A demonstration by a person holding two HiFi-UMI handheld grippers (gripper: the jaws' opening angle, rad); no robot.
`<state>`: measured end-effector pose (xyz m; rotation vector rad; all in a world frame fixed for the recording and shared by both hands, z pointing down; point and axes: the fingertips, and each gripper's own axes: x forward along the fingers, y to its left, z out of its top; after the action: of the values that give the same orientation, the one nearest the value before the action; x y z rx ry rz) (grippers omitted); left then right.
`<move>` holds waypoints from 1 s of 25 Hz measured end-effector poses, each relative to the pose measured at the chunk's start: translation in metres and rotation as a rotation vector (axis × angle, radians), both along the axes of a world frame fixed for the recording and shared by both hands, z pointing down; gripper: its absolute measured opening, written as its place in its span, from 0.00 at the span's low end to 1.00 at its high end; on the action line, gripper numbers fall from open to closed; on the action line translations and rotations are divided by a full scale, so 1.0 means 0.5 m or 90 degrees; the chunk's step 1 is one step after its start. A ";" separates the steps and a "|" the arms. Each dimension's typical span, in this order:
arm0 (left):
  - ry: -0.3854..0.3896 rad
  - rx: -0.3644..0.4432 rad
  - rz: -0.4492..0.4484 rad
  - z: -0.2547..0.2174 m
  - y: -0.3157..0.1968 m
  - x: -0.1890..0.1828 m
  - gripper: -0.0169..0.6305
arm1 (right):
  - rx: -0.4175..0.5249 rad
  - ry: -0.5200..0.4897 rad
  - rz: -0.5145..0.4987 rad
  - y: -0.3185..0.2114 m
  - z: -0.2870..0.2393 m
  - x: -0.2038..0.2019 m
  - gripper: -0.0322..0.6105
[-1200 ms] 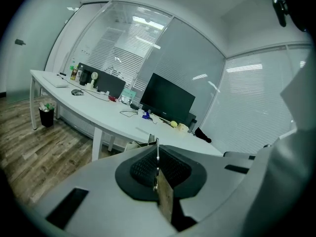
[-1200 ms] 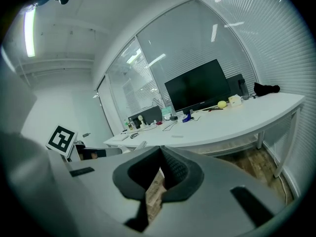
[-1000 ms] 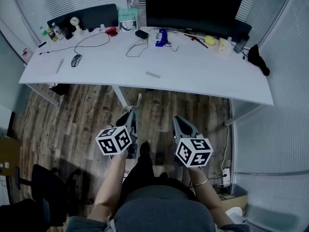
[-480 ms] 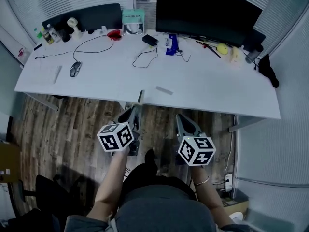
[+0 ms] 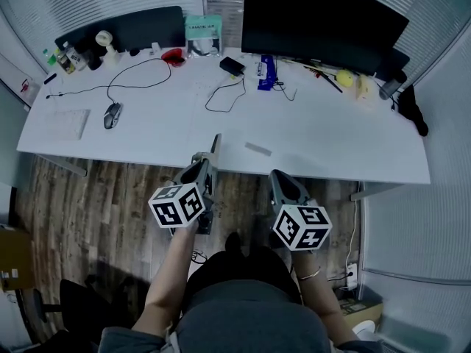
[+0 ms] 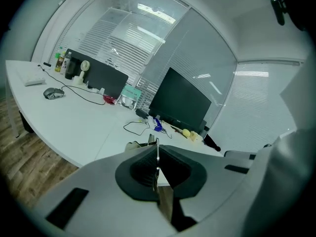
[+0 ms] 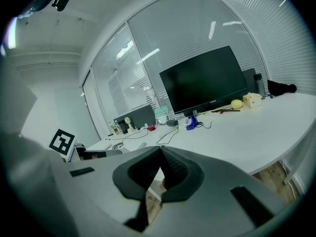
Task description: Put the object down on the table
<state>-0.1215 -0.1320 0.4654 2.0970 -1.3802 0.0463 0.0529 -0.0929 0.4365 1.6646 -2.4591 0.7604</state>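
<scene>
My left gripper (image 5: 208, 162) is shut on a thin flat metal strip (image 5: 215, 144), which sticks forward past the jaw tips over the front edge of the white table (image 5: 346, 153). In the left gripper view the strip (image 6: 157, 154) stands edge-on, pinched between the dark pads of the gripper (image 6: 157, 146). My right gripper (image 5: 277, 176) hangs beside it in front of the table edge, above the wooden floor. Its jaws (image 7: 159, 149) meet at the tips with nothing between them.
A small grey bar (image 5: 257, 148) lies on the table just beyond the grippers. Farther back are a black monitor (image 5: 324, 22), a mouse (image 5: 112, 114), loose cables (image 5: 224, 94), a blue item (image 5: 266, 72), a yellow ball (image 5: 344, 77) and bottles (image 5: 62, 59) at far left.
Both grippers have moved forward to the table's front edge. The strip's tip now reaches over the tabletop. The jaws have not visibly changed.
</scene>
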 end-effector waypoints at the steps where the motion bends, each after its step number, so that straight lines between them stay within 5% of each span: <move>1: 0.002 -0.001 0.001 0.001 -0.007 -0.001 0.07 | 0.000 0.001 0.002 -0.004 -0.001 -0.001 0.06; 25: 0.025 -0.028 -0.039 0.028 -0.177 -0.045 0.07 | 0.002 0.002 -0.040 -0.161 -0.003 -0.045 0.06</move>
<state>-0.1442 -0.2205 0.4793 2.0076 -1.4057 0.0100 0.0306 -0.1735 0.4349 1.5800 -2.4989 0.7465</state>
